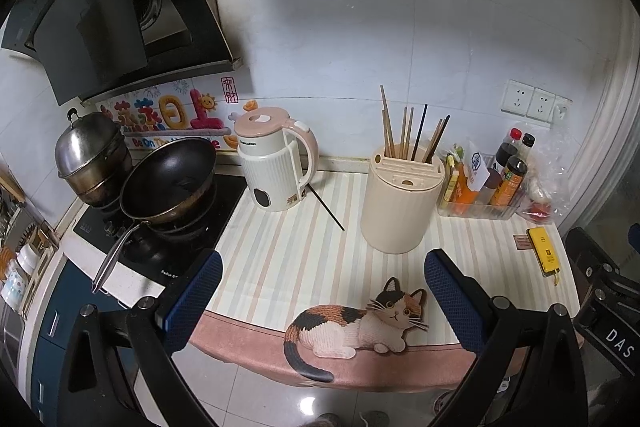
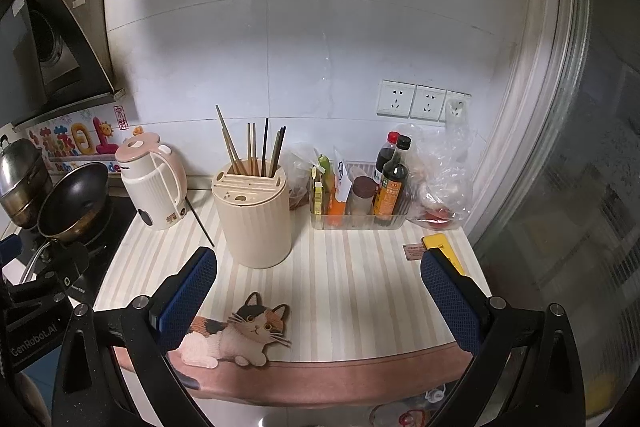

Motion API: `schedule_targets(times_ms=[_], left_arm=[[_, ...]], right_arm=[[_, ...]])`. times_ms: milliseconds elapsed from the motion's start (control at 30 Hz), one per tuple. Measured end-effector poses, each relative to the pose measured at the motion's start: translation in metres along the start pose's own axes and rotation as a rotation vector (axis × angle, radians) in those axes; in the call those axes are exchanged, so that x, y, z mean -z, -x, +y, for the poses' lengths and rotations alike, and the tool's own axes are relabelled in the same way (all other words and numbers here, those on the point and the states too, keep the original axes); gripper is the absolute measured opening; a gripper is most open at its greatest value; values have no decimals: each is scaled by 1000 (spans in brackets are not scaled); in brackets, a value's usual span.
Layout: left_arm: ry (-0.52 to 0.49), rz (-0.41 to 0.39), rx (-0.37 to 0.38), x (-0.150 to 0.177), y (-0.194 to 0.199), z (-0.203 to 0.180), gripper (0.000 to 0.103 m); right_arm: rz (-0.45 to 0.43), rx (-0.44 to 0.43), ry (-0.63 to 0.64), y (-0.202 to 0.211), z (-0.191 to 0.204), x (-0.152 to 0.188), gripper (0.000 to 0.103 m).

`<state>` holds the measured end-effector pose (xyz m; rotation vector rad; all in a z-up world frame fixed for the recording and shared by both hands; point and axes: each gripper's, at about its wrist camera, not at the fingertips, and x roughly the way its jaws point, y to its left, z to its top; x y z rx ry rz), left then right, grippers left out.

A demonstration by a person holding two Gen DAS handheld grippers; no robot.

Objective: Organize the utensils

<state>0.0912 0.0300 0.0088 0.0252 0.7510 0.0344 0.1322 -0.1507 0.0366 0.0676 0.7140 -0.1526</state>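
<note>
A cream utensil holder [image 1: 400,205] [image 2: 256,215] stands on the striped counter mat and holds several wooden and black chopsticks [image 1: 412,131] [image 2: 256,149] upright. One loose black chopstick [image 1: 326,207] [image 2: 202,223] lies on the mat between the kettle and the holder. My left gripper [image 1: 322,269] is open and empty, held above the counter's front edge, short of the holder. My right gripper [image 2: 318,273] is open and empty, in front of and to the right of the holder.
A white and pink kettle [image 1: 276,159] [image 2: 154,183] stands left of the holder. A wok [image 1: 168,179] and steel pot [image 1: 92,155] sit on the stove at left. A clear tray of sauce bottles [image 2: 360,195], a plastic bag [image 2: 440,179] and a yellow box [image 1: 544,255] are at right.
</note>
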Motion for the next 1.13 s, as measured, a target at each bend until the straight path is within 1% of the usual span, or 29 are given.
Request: schedule_targets(times_ms=[900,1133], left_arm=[[-3,-16,1,-6,-5,-3,103],[-2,-18,14,-8,-7,-5,103]], right_arm=[[0,-4,-2,-6,1,-5,103],[1,-3,-3,-7,1,-7,103]])
